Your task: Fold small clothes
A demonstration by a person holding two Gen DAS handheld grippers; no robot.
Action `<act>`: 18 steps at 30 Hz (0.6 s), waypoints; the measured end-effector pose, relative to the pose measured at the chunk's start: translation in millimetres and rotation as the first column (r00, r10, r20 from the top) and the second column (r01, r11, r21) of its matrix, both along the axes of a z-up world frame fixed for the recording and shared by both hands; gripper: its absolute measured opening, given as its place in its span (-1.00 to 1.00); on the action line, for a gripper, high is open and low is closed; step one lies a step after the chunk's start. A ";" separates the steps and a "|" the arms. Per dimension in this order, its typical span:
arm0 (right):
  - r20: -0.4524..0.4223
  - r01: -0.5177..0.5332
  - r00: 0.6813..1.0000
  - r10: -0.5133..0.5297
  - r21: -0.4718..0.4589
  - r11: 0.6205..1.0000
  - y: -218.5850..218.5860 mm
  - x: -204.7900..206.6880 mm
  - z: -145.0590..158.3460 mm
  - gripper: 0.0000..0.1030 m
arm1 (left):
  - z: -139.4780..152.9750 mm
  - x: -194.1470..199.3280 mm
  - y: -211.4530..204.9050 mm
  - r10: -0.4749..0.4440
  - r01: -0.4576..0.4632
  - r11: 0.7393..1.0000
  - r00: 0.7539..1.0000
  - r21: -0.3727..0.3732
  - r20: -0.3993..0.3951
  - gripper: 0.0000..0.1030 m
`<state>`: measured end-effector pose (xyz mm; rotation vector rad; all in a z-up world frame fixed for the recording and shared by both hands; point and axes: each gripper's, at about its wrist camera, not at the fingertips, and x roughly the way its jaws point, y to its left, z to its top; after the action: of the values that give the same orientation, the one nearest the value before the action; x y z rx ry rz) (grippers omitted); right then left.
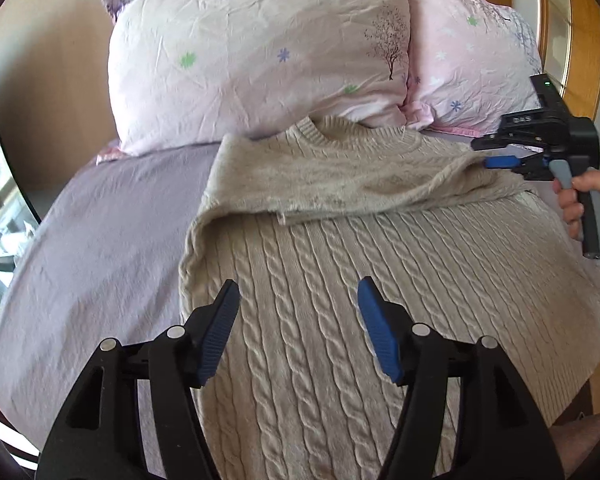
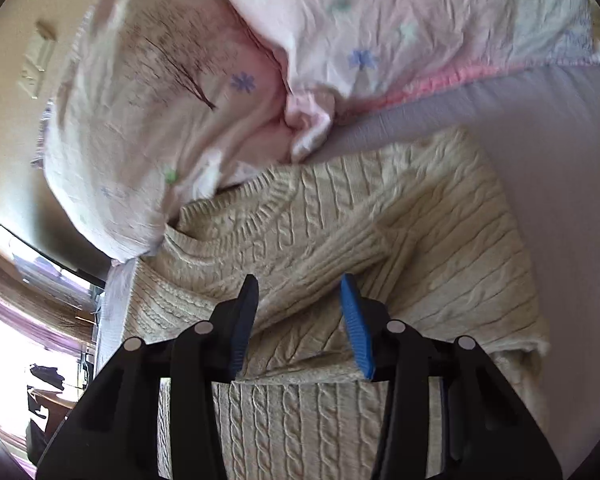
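A beige cable-knit sweater [image 1: 340, 280] lies on the bed, neck toward the pillows, with one sleeve [image 1: 340, 184] folded across its chest. My left gripper [image 1: 298, 292] is open and empty, hovering over the sweater's lower body. My right gripper [image 2: 298, 292] is open above the folded sleeves [image 2: 320, 256] near the collar [image 2: 260, 200]. It also shows in the left wrist view [image 1: 500, 162], held by a hand at the sweater's right shoulder.
Two pink flower-print pillows [image 1: 256, 52] [image 1: 472, 68] lean at the head of the bed, touching the sweater's collar. The lilac sheet [image 1: 100, 240] spreads to the left. A wooden headboard [image 1: 580, 20] stands at the back right.
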<state>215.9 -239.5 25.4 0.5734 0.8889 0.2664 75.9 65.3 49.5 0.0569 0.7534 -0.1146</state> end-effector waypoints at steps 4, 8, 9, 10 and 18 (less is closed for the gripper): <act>-0.021 0.014 1.000 -0.014 0.033 0.999 3.2 14.6 -11.6 -0.88 | -3.9 -1.5 -0.1 -0.010 0.010 1.000 1.000 -0.028 -0.005 0.23; 0.350 0.013 0.935 -0.054 0.117 0.993 -17.5 -32.5 46.1 -0.89 | -1.0 -6.3 2.8 -0.002 0.003 0.999 1.000 -0.042 0.021 0.31; 0.394 0.047 0.915 -0.083 0.099 0.994 -23.5 -46.2 53.6 -0.89 | -1.4 -8.8 5.4 0.009 -0.008 0.999 1.000 -0.037 0.028 0.35; 0.395 0.097 0.911 -0.115 0.066 0.993 -30.0 -57.8 51.9 -0.89 | -2.1 -10.6 7.5 0.017 -0.016 0.999 0.999 -0.036 0.029 0.35; 0.146 0.144 0.979 -0.140 -0.016 0.989 -68.9 -105.7 -11.9 -0.09 | -13.8 -29.6 37.1 0.088 -0.089 0.992 0.996 -0.090 -0.014 0.40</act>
<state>110.2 -308.5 13.6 0.5827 0.7063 0.1641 46.4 102.4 35.7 -0.0638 0.7584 -0.0643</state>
